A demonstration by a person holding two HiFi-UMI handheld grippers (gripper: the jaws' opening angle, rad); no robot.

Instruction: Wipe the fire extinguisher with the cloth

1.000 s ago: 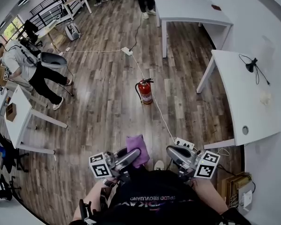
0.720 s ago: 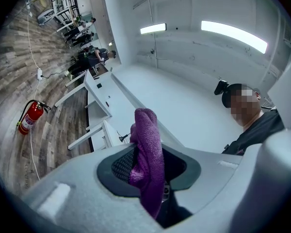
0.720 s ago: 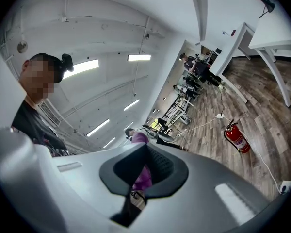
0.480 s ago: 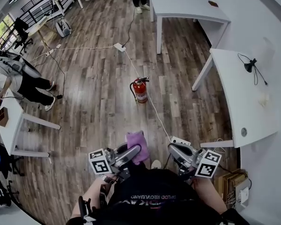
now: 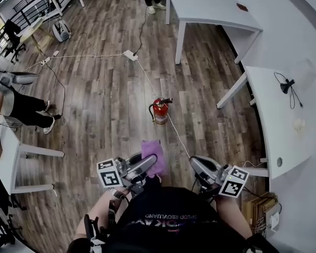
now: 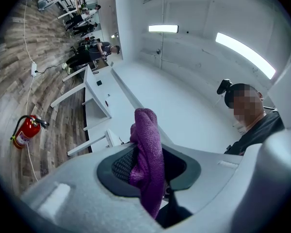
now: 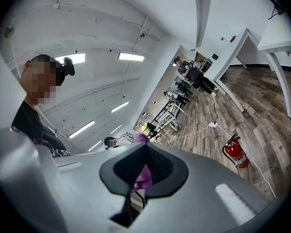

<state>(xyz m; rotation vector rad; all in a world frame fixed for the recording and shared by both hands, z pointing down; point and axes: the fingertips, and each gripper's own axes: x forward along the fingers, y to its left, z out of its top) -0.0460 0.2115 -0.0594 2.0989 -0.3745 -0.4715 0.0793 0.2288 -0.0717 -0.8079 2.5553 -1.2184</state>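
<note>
Your left gripper is clamped on the purple cloth, which sits pinched between the pads with a fold standing up past the jaw tips and a tail hanging below. That leaves a free pad of fabric out front, which looks right for rubbing a rounded body. Your right gripper has its jaws together with nothing in them. The purple showing in its own view is the cloth in the other tool beyond it. You probably want this one free to steady the cylinder. The red fire extinguisher stands upright on the wood floor, out in the open middle stretch and well apart from both grippers, so wiping has not begun. It is off the near corner of the white table at your right. A white cable runs across the floor from a power strip, passes just beside the extinguisher's base and comes on toward your feet. Mind it underfoot, and mind dragging the cloth across it. Another white table stands toward the far edge of the floor, and a person is by a small table near the left edge. Neither blocks your line to the extinguisher.
</note>
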